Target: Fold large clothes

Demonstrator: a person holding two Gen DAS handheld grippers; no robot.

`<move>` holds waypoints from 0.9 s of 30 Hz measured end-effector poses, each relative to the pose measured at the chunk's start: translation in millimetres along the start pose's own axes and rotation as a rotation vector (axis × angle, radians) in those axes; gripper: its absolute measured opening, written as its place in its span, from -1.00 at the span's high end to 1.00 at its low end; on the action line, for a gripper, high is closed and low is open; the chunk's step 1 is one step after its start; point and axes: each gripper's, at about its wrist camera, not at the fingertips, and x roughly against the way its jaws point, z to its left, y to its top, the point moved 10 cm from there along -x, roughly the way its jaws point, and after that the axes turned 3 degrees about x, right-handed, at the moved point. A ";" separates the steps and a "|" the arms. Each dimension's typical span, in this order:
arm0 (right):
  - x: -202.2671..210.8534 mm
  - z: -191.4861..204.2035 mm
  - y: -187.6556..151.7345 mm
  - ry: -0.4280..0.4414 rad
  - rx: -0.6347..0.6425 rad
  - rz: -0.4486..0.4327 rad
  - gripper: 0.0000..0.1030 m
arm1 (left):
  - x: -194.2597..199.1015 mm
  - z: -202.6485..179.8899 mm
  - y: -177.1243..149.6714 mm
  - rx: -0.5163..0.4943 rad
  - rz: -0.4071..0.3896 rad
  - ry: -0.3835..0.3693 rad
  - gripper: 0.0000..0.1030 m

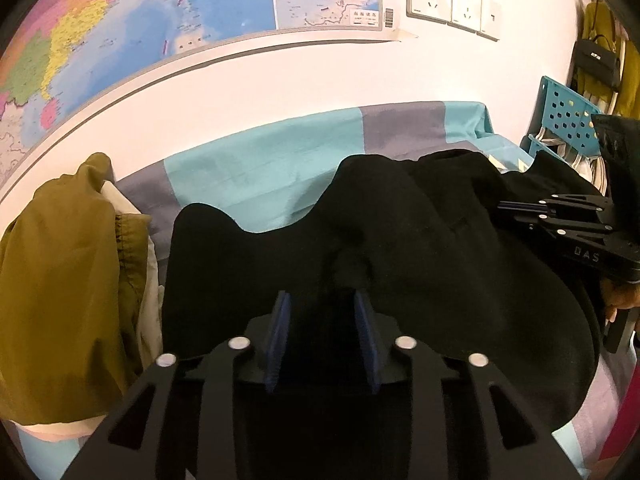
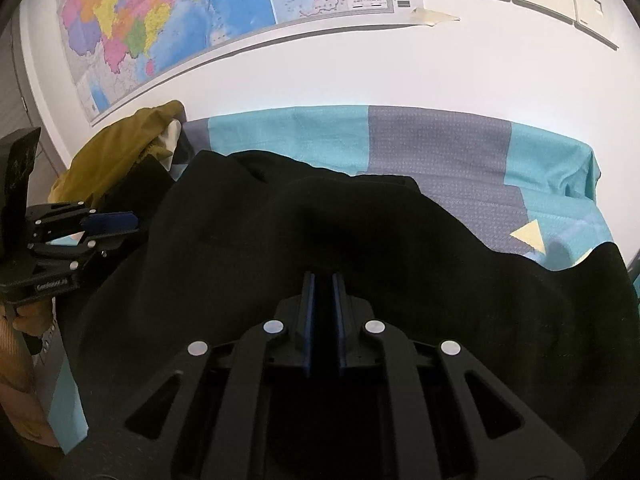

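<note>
**Two tools working one black garment**

Left tool (image 1: 322, 304) stands apart over the black garment (image 1: 400, 240); right tool (image 2: 323, 284) is nearly together, seemingly pinching cloth. Garment lies bunched on the bed (image 2: 440, 144). Next: likely regrip and spread it.

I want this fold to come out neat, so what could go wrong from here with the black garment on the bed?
1. The left gripper stands open with black garment bunched between its pads, so cloth may snag or slip out when lifted.
2. The right gripper is nearly shut; black on black hides whether it holds any cloth, so one side may stay behind.
3. The olive jacket lies right beside it and could get dragged along.
</note>
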 end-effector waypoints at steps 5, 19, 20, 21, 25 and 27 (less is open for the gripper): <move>10.7 2.5 3.6 -0.019 -0.002 -0.015 0.59 | -7.5 7.4 -4.5 0.011 0.024 0.017 0.22; 1.6 42.6 -17.3 0.068 0.071 0.029 0.30 | -21.4 17.2 -2.2 0.064 0.030 0.026 0.22; -1.4 37.7 -17.9 0.070 0.049 0.023 0.31 | -16.6 17.5 -2.0 0.069 0.021 0.025 0.20; -1.2 35.5 -17.7 0.078 0.033 0.018 0.31 | -8.4 18.0 -1.7 0.072 0.005 0.023 0.17; 6.0 36.6 -16.5 0.075 0.035 0.008 0.28 | 25.3 21.3 -3.9 0.063 -0.067 0.014 -0.09; 15.8 37.1 -13.7 0.068 0.033 -0.013 0.22 | 40.8 24.0 -8.4 0.060 -0.093 0.006 -0.14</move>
